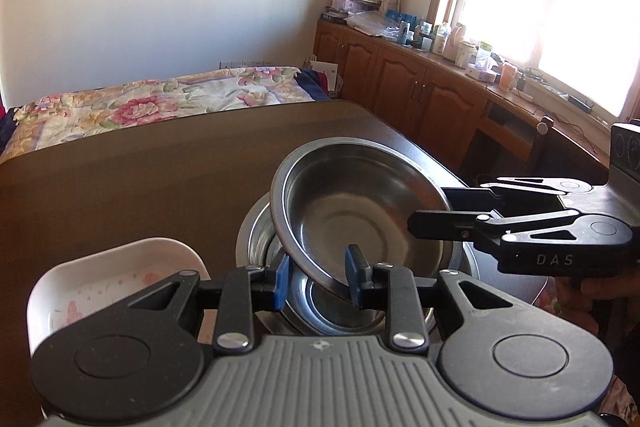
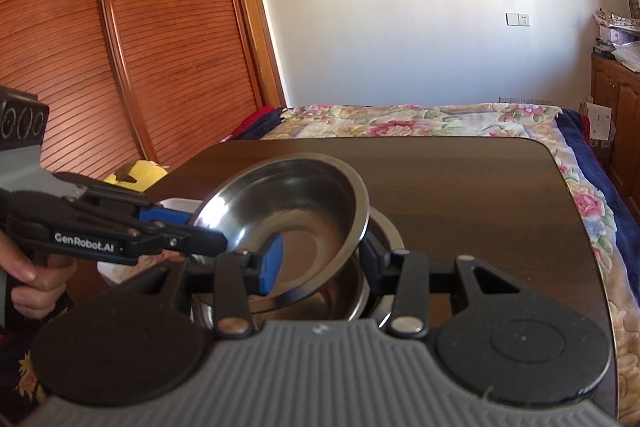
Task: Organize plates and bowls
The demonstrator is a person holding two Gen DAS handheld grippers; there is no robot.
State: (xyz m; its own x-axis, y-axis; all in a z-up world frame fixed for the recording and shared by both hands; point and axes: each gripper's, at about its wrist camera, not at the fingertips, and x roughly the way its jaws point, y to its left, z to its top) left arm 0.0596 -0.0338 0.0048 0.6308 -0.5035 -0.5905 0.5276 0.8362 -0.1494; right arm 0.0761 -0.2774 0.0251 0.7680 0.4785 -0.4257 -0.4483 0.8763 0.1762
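Steel bowl (image 1: 352, 211), tilted above stacked bowls (image 1: 260, 235), is gripped by both grippers' fingers (image 1: 354, 277).

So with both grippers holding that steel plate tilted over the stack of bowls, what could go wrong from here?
1. The steel plate is pinched only at its thin rim by the left gripper and the right gripper; smooth metal could slip and clatter down.
2. It hangs tilted over the stacked steel bowls, so an uneven release could let it land crooked.
3. The white dish sits close beside the stack and could be bumped.
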